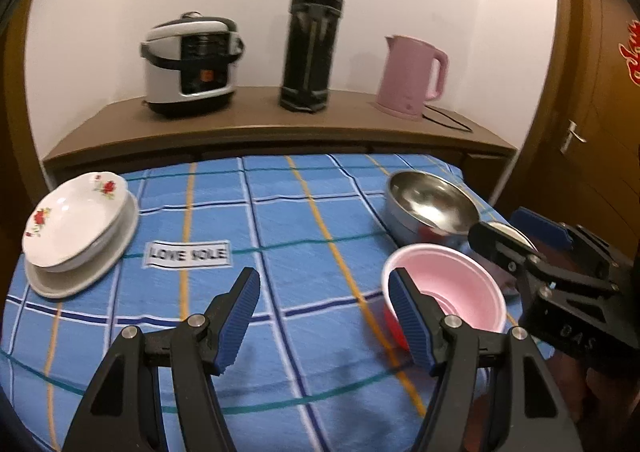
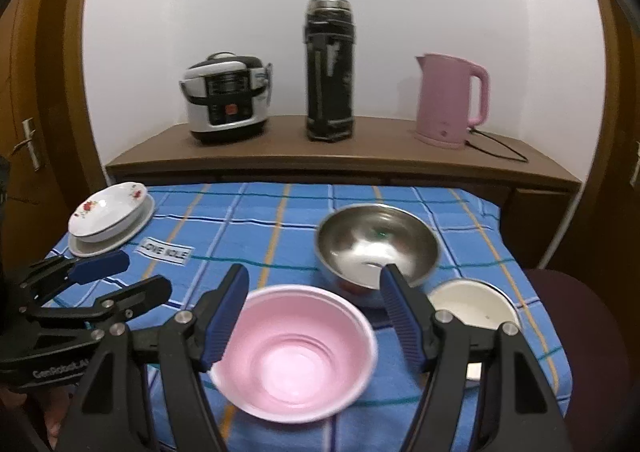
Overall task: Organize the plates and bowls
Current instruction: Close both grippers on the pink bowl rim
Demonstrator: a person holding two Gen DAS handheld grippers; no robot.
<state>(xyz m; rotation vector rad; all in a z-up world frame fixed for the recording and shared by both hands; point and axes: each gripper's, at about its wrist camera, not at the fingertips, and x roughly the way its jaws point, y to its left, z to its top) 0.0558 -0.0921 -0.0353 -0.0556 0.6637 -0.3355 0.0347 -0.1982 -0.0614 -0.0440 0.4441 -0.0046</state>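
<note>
Table covered by a blue checked cloth (image 2: 256, 212). Two flowered plates (image 1: 76, 220) are stacked at its far left corner. Three bowls are grouped on the right side: a pink bowl (image 2: 294, 352) nearest, a steel bowl (image 2: 376, 244) behind it, a small white bowl (image 2: 474, 304) just beside both, to the right.

Right gripper (image 2: 314, 320): jaws stand apart, nothing held; the pink bowl is seen between and below the blue pads, no contact visible. Left gripper (image 1: 324, 316): jaws likewise apart and empty, over bare cloth, with the pink bowl's rim close by its right-hand finger (image 1: 408, 316).

Step in hand, as judged: the pink bowl is being approached for nesting with the other bowls.

To be done well:
- One pad is best set inside the rim and one outside, so the wall is pinched, not the whole bowl.
- The thin plastic should be closed on gently; it may flex or skid.
- The lift should be kept level and clear of the steel rim.
- The left gripper should be kept out of the right one's path.
</note>
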